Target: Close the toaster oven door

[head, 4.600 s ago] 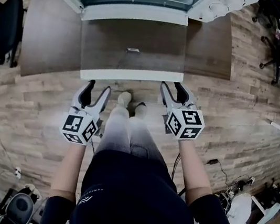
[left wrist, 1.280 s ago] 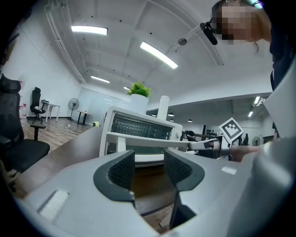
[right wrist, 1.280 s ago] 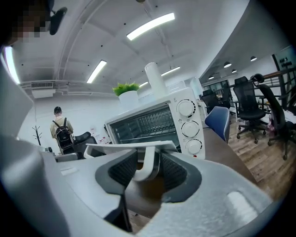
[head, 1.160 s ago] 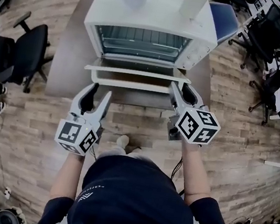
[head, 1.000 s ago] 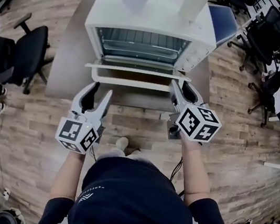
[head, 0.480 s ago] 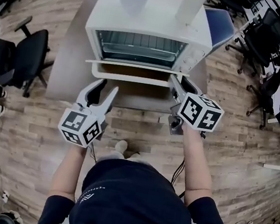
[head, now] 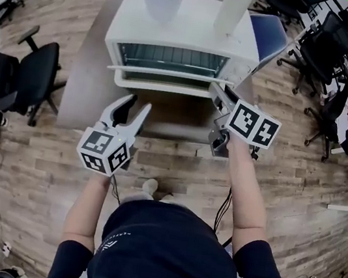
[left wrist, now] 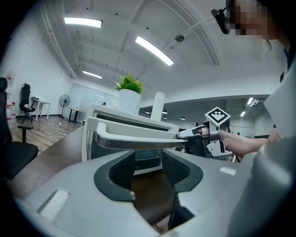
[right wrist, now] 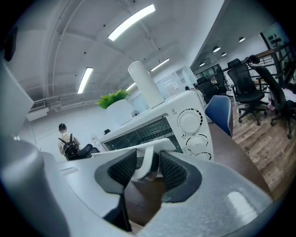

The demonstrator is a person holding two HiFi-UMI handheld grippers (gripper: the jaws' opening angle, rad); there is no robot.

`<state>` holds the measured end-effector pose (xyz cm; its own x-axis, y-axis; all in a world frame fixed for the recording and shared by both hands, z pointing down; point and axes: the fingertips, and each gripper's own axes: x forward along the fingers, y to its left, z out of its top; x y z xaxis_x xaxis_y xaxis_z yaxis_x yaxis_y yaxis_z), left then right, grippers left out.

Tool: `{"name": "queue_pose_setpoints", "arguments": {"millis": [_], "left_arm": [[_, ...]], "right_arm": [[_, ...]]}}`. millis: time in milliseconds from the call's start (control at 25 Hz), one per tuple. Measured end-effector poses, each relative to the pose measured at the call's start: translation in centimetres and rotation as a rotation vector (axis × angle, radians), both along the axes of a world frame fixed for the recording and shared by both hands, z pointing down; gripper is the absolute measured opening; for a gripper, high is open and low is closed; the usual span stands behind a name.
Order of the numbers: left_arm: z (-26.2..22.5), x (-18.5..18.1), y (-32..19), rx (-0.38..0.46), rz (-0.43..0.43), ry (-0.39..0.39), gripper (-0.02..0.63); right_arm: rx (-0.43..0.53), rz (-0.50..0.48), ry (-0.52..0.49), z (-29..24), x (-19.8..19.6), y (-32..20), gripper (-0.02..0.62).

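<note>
Under and ahead of both pairs of jaws I see a dark brown table (head: 81, 80) on a wood-plank floor (head: 37, 165). Left of the left gripper (head: 135, 103) jaws stand black office chairs (head: 36, 76). Right of the right gripper (head: 219, 95) jaws are more black chairs (head: 335, 63) and a blue chair (right wrist: 221, 113). High above the jaws, strip lights (left wrist: 154, 50) run along a white ceiling (left wrist: 115, 51).
</note>
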<state>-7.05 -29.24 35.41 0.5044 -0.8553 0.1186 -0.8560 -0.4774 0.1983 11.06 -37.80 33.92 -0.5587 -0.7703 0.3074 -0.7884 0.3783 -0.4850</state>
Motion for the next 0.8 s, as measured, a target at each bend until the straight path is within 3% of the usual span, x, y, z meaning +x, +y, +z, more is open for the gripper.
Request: {"name": "queue_pose_setpoints", "arguments": {"millis": [480,800], "left_arm": [[-0.6,-0.1,-1.6,0.002,0.004,0.026,0.176],[-1.0,-0.8,-2.1,0.008,-0.009,0.028,0.176]], "right_arm": [[0.008,0.079,-0.131,-1.8,0.0,-3.6,0.158],[0.018,0.118,-0.165,-2.3,0.1,-4.9,0.161]]}}
